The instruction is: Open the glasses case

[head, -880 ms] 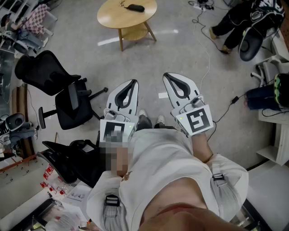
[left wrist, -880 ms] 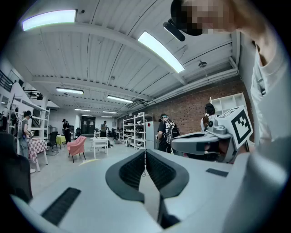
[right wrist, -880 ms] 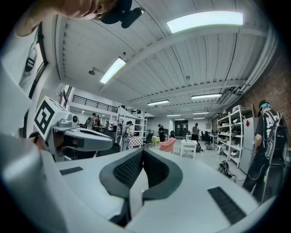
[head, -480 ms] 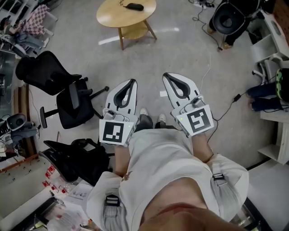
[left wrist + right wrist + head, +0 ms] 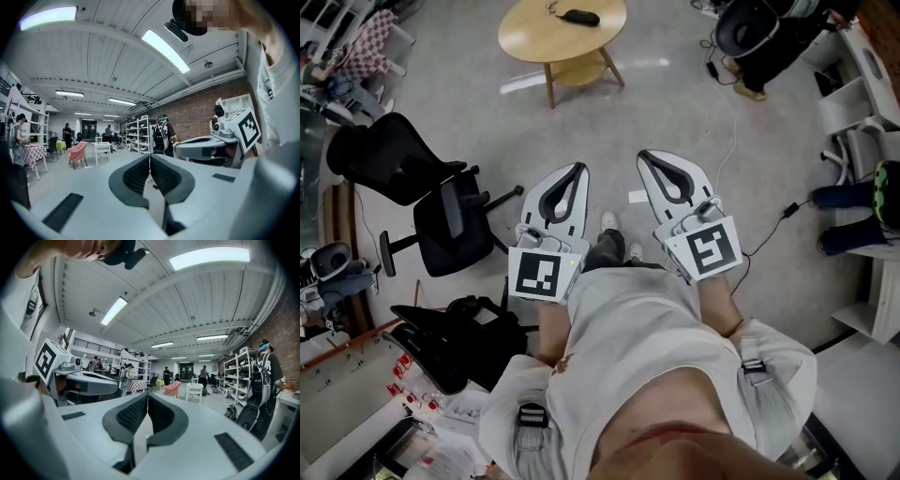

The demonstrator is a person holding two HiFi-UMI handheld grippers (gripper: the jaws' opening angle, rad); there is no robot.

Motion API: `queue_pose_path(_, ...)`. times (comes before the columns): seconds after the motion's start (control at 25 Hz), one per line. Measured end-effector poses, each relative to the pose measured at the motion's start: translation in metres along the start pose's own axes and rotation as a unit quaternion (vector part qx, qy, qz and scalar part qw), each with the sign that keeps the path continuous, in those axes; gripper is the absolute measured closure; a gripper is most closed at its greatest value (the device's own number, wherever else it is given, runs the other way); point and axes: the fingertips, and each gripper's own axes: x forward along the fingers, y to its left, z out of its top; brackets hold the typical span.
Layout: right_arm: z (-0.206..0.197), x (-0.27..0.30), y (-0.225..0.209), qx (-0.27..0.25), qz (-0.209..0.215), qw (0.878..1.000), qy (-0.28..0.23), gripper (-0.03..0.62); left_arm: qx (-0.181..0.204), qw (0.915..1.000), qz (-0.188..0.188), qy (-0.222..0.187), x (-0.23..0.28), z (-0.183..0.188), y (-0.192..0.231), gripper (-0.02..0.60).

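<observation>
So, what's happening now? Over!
Left tool and right tool shut, empty. Glasses case on round table ahead, untouched. Office chairs off left, clear of path.

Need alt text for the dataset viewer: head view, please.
Looking steeply down at a standing person who holds the left gripper and right gripper level at the waist, both shut and empty. Across the grey floor ahead, a round wooden table carries a small dark case; black office chairs stand at the left.
</observation>
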Motion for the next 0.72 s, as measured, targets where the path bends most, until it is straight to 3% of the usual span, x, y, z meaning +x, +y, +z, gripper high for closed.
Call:
queue_pose_path(0.2,-0.001,0.033,-0.01,-0.012,-0.008,1.0,0.004,0.574,-0.01,0.9998,-0.015,-0.012,0.025,-0.003,0.027,0.558)
queue_pose_path(0.36,0.008,0.075,-0.025,-0.018,-0.025,0.999,0.013,0.574,-0.004,0.9999,-0.011,0.004,0.05,-0.002,0.07,0.558)
queue_pose_path(0.52,0.005,0.111,-0.037,-0.012,-0.039,0.999,0.018,0.574,-0.013,0.9991,-0.038,-0.016,0.075,0.002,0.093,0.558)
queue_pose_path(0.72,0.002,0.142,-0.052,-0.003,-0.053,0.998,0.025,0.574,-0.016,0.9989,-0.043,-0.01,0.1,0.002,0.124,0.558)
